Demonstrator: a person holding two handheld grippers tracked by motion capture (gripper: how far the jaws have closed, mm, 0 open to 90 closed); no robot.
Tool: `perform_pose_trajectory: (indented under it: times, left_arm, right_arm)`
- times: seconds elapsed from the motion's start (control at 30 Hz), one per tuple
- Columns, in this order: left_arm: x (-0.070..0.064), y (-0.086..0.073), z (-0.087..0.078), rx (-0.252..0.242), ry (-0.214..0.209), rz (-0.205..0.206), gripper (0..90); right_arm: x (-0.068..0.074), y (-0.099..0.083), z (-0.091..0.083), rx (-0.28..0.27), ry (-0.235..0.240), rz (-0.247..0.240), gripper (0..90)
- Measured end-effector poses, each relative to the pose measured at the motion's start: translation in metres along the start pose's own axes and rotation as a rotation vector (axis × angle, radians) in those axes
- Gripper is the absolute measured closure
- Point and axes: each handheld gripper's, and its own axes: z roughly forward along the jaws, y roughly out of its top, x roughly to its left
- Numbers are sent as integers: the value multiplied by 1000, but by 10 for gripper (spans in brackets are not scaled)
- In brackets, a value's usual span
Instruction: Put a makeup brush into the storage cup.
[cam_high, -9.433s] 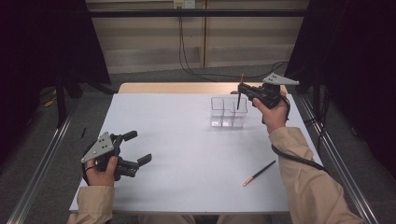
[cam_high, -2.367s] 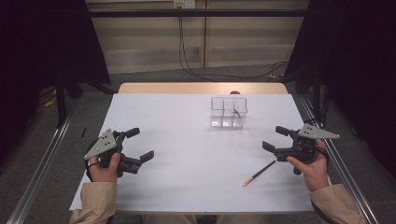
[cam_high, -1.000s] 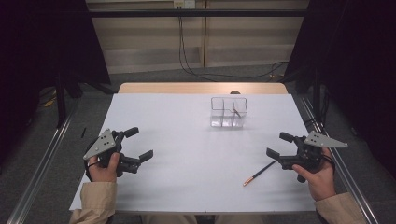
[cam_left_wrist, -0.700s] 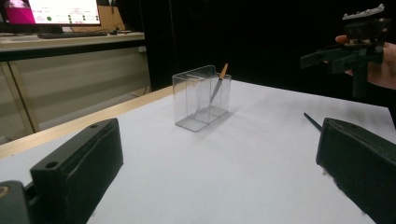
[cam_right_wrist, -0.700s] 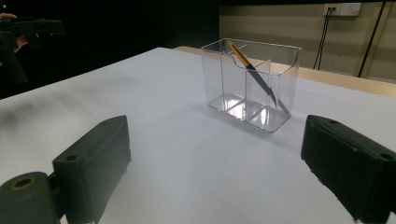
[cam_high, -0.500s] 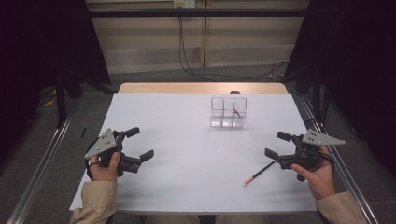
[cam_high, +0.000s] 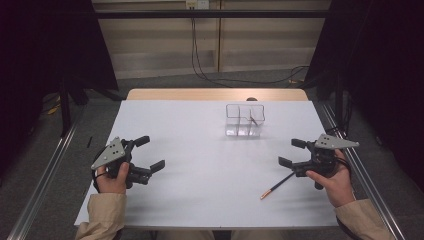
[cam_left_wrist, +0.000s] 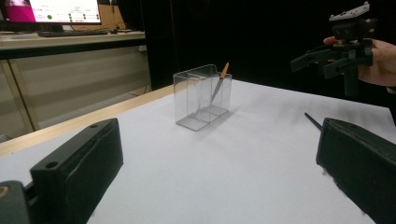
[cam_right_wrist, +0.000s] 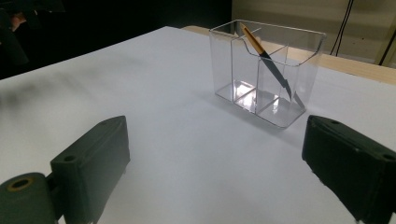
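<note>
A clear divided container (cam_high: 235, 125) stands on the white table, right of centre toward the back. One thin black pen with an orange end (cam_high: 254, 120) leans inside its right compartment; it is the same pen (cam_right_wrist: 268, 58) in the right gripper view. A second such pen (cam_high: 276, 185) lies flat near the front right. My right gripper (cam_high: 288, 152) is open, hovering just over that pen's black end. My left gripper (cam_high: 152, 152) stays open and empty at the front left. The left gripper view shows the container (cam_left_wrist: 189, 98) and the right gripper (cam_left_wrist: 327, 58) beyond it.
The white table top (cam_high: 200, 150) has a wooden strip (cam_high: 215, 94) along its far edge. Metal rails (cam_high: 360, 175) run along both sides. Dark curtains and trailing cables stand behind the table.
The right gripper, earlier holding a pen over the container, left it inside and came back open to the front right. In the last second it edged slightly toward the lying pen. The left gripper stayed put.
</note>
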Motion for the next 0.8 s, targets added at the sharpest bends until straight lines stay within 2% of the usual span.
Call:
perform_pose_trajectory:
  times: [0.47, 0.8]
  left_arm:
    - [-2, 1, -1, -2, 5, 6, 5]
    - [-3, 1, -2, -9, 5, 0, 4]
  right_arm:
    - [-2, 2, 15, 9, 26, 8, 69]
    - [0, 4, 22, 15, 48, -3, 69]
